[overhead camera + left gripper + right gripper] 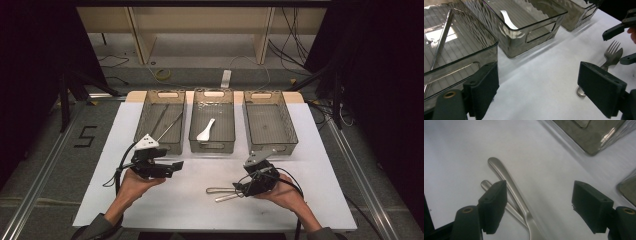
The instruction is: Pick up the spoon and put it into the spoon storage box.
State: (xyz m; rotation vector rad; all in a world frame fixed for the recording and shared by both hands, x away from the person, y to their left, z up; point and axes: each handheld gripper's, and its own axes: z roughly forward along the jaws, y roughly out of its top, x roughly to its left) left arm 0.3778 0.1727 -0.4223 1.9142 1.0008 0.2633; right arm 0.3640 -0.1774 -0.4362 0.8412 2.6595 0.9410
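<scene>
Three clear bins stand in a row on the white table (310,200). Left bin (145,122) holds two thin metal sticks (167,125); middle bin (212,145) holds one white spoon (205,131); right bin (287,127) has nothing in it. Two metal utensils (222,193) lie crossed on the table, one a fork (612,55), just below the right gripper (245,187), whose jaws gape wide over their handles. Left gripper (176,167) hovers near the left bin, jaws wide, gripping nothing.
</scene>
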